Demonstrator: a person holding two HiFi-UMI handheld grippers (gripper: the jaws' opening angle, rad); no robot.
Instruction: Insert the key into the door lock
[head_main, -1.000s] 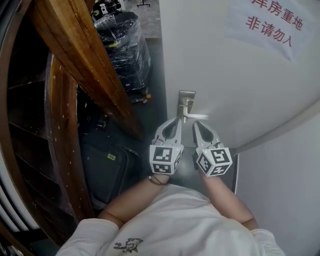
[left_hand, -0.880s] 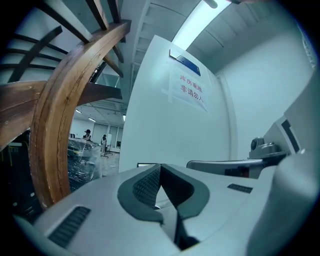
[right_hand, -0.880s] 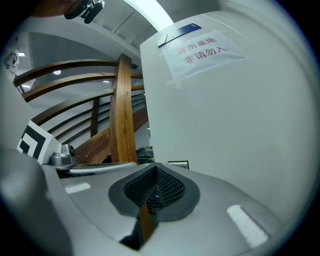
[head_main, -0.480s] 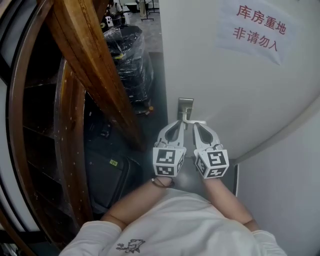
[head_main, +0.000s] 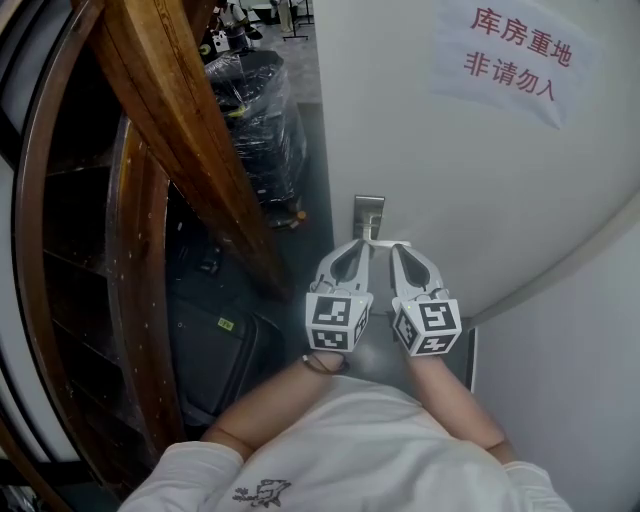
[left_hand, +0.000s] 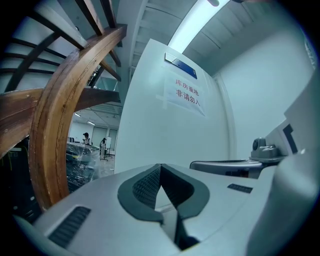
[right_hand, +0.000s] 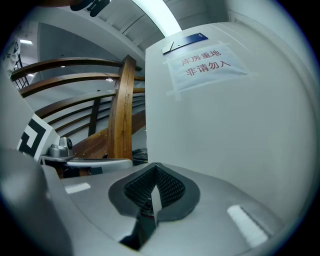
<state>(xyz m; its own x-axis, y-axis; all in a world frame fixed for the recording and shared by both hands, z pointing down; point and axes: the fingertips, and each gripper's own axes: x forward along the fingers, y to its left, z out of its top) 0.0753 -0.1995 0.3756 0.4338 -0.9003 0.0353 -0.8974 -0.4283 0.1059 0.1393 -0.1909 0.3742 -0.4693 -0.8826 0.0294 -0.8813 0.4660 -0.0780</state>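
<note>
On the white door (head_main: 450, 170) a metal lock plate (head_main: 368, 210) carries a lever handle (head_main: 392, 243) that points right. My left gripper (head_main: 352, 244) is shut and empty, its tips just under the plate. My right gripper (head_main: 397, 247) is beside it, tips right under the lever. In the right gripper view the right gripper (right_hand: 156, 166) is shut on a thin silvery strip (right_hand: 155, 197), seemingly the key's blade seen edge-on. The lever (right_hand: 95, 162) shows at its left. In the left gripper view the left gripper (left_hand: 160, 166) points up the door, with the lever (left_hand: 225, 164) at its right.
A paper sign (head_main: 520, 55) with red characters is taped high on the door. Heavy wooden stair beams (head_main: 190, 130) slant down close on the left. Behind them stand plastic-wrapped black goods (head_main: 255, 120), and a black bag (head_main: 215, 345) lies on the floor. A white wall (head_main: 570, 350) closes the right side.
Both grippers have edged up a little towards the handle over the last second, and the head view has shifted. Their jaws have stayed shut.
</note>
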